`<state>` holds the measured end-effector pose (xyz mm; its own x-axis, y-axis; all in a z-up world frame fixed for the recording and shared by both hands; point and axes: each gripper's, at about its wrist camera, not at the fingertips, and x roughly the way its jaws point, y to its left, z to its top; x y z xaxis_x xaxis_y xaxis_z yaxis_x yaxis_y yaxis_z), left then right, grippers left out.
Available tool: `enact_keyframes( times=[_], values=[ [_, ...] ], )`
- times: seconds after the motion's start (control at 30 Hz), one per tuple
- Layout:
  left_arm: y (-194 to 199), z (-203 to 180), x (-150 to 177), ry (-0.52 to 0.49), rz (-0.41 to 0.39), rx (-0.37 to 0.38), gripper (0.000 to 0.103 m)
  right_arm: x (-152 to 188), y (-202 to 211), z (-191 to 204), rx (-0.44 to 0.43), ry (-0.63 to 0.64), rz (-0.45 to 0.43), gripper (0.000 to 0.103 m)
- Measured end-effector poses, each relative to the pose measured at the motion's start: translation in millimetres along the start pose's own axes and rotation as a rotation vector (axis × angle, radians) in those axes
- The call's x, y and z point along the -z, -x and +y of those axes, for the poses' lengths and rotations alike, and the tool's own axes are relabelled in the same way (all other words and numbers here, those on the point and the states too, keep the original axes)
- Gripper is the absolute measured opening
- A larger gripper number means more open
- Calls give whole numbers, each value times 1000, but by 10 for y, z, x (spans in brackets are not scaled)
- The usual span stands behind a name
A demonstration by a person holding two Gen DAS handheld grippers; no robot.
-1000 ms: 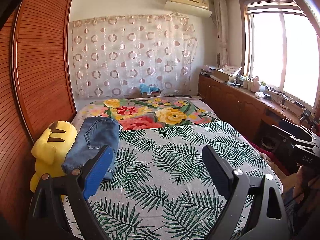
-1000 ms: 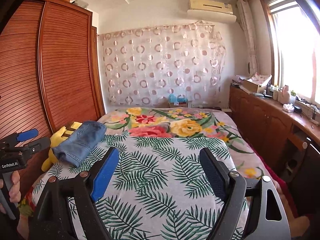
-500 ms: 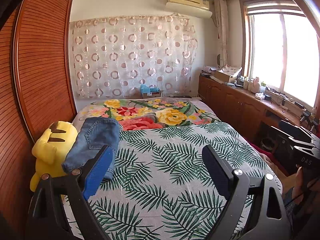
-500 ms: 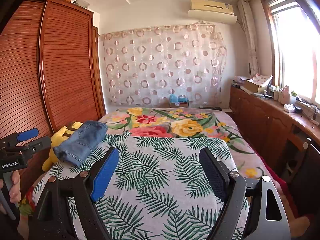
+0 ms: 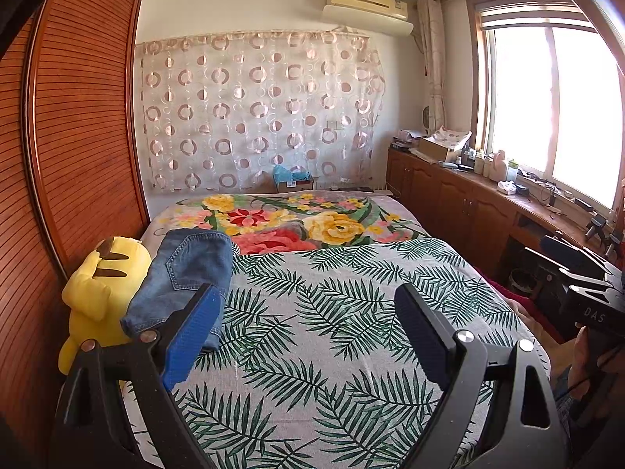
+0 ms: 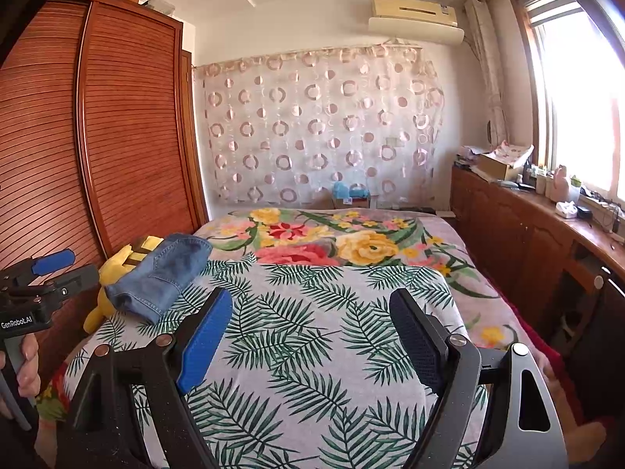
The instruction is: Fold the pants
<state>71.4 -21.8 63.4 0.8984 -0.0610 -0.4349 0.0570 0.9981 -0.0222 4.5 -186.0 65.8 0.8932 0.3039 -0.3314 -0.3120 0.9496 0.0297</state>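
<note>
Denim pants [image 5: 183, 273], blue and already folded into a compact bundle, lying at the left edge of a bed [image 5: 312, 312], leaning partly against a yellow plush toy [image 5: 103, 285] wedged beside a reddish wooden slatted wardrobe [image 5: 78, 136]. Spread over the bed, a pale cover with green palm leaves [image 6: 312, 332], and beyond it a blanket with large yellow, red and pink flowers [image 6: 324, 242]. Held low over the near end of the bed, left gripper [image 5: 308, 312] with both black arms spread wide, nothing between them, one blue pad overlapping the lower end of the pants only in the line of sight, not touching. Likewise gaping and empty, right gripper [image 6: 310, 320], aimed over the leaf cover, well apart from the pants. Seen at the left border of the right wrist view, a hand [image 6: 23, 367] wrapped around the other tool's handle. Across the far wall, a sheer curtain with ring patterns [image 5: 258, 109], an air conditioner [image 5: 367, 4] above it, a bright window [image 5: 547, 109] over a long cluttered wooden cabinet [image 5: 468, 203] on the right
</note>
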Motion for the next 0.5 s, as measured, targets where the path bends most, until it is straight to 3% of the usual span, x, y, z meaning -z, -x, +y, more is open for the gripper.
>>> enact_keyframes(
  times=[0.5],
  values=[
    [4,-2,2,0,-1,1,91,13,18,59,4,-2,-9,84]
  ],
)
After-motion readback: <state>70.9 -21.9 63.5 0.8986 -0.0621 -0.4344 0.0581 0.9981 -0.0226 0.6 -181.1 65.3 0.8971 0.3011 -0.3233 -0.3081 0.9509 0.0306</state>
